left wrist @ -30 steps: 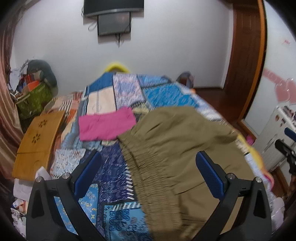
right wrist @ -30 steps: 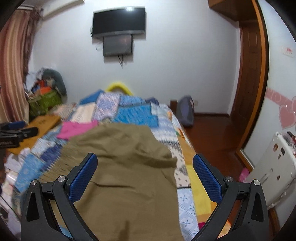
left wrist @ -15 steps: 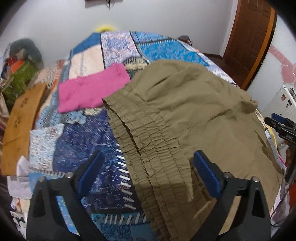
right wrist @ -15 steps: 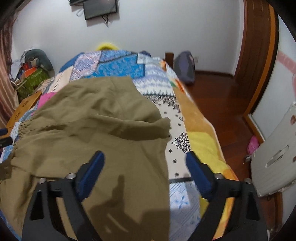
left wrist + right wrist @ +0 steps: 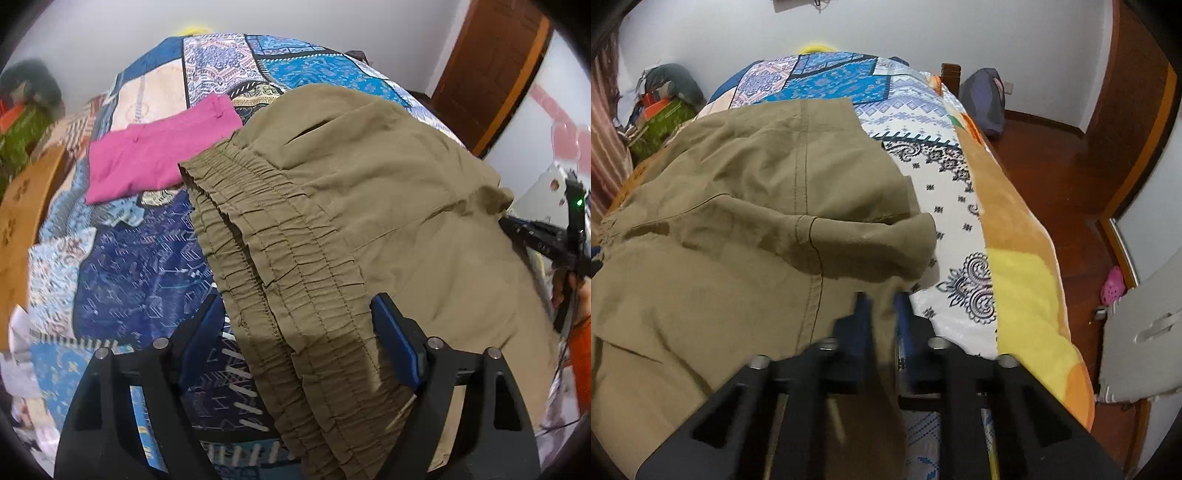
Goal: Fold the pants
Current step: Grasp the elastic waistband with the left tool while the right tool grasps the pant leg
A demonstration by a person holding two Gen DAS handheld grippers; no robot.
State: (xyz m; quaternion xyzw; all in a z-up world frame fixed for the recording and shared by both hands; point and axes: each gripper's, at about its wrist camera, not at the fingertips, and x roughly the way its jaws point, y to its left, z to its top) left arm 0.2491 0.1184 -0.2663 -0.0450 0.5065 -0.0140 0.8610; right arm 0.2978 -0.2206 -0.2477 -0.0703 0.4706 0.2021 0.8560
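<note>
Left wrist view looks down on olive pants spread across a bed covered by a patchwork quilt in blues and whites. The left gripper is spread wide, its blue pads standing on either side of the gathered elastic waistband, which runs toward the camera between them; neither pad visibly presses the cloth. Beyond the waistband a folded pink garment lies on the quilt, its near edge just beside the far corner of the pants. A wooden board lies along the left side of the bed. At the right edge of this view the other handheld tool shows as a dark frame beside the far side of the pants. Right wrist view shows the same pants from the opposite side, with a seam running down the leg and one fold of fabric doubled over itself near the middle. The right gripper is nearly pressed together, pinching the edge of the pants where the cloth meets the white patterned part of the quilt; olive fabric passes between the two blue pads and hangs down toward the camera. This part of the picture is blurred. To the right of the bed a yellow and orange blanket drapes over the side, above a dark wooden floor.
</note>
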